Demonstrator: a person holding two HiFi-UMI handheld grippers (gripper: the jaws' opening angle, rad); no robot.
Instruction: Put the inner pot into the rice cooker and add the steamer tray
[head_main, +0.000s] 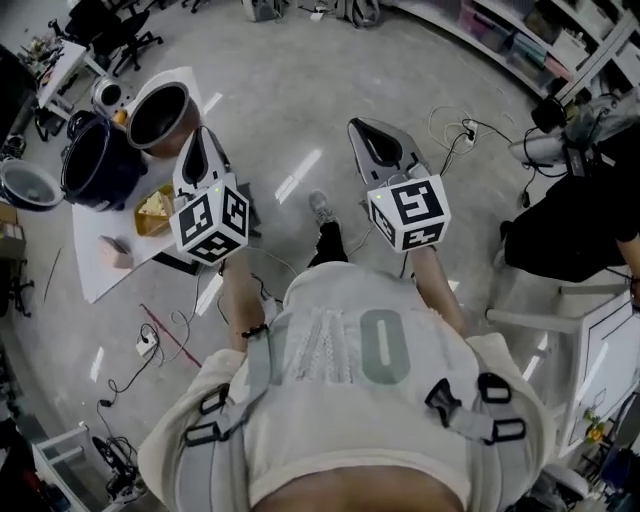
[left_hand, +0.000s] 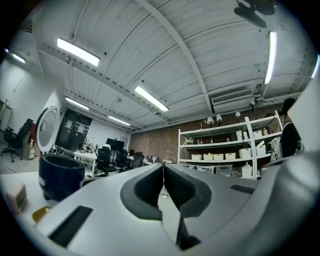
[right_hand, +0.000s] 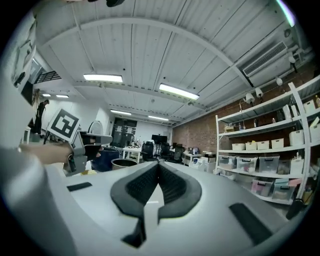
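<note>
We are looking down on a white worktop (head_main: 95, 280) that is standing on the grey floor at our left. The dark blue round rice cooker (head_main: 95, 165) is sitting on it with its lid (head_main: 25, 187) hanging open on the far side. The metal inner pot with a dark inside (head_main: 160, 115) is standing upright on the same worktop, just beside the cooker and not yet inside it.

We are holding both tools level in the air, away from the pot. The left tool (head_main: 200, 135) is hovering over the near edge of the worktop; its black ribbed pads (left_hand: 175, 187) are pressing together with nothing between them. The right tool (head_main: 356, 127) is over the bare floor, well apart from the worktop, and its jaws are also resting closed and empty.

A yellow shallow dish (head_main: 152, 208) and a small pinkish block (head_main: 115, 250) are lying near the left tool.
</note>
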